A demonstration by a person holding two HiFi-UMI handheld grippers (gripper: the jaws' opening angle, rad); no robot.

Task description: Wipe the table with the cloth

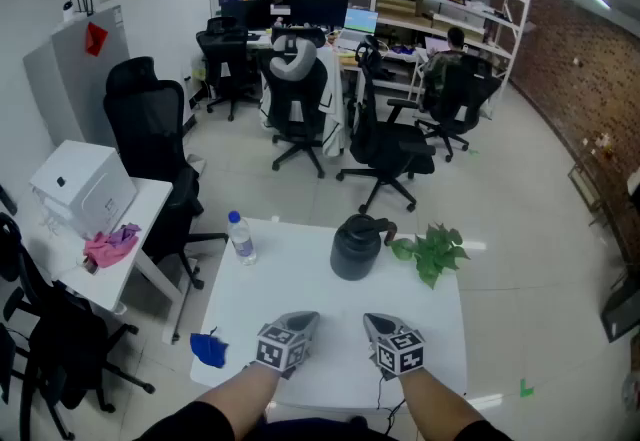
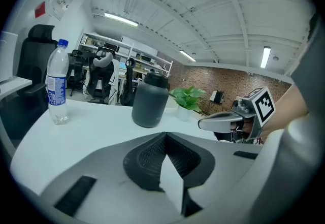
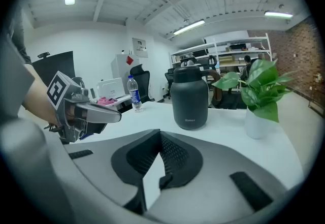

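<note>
A crumpled blue cloth (image 1: 208, 349) lies on the near left corner of the white table (image 1: 300, 281). Neither gripper touches it. My left gripper (image 1: 303, 320) hovers over the table's near edge, to the right of the cloth, jaws shut with nothing between them (image 2: 165, 135). My right gripper (image 1: 373, 322) is beside it, also shut and empty (image 3: 160, 132). Each gripper shows in the other's view: the right gripper (image 2: 223, 121) and the left gripper (image 3: 96, 112). The cloth is not in the left gripper view.
On the table stand a water bottle (image 1: 241, 237) at the far left, a dark jug (image 1: 356, 247) at the far middle and a potted plant (image 1: 432, 251) to its right. A side table with a white box (image 1: 85, 185) and pink rag (image 1: 112, 245) stands left; office chairs (image 1: 150, 134) beyond.
</note>
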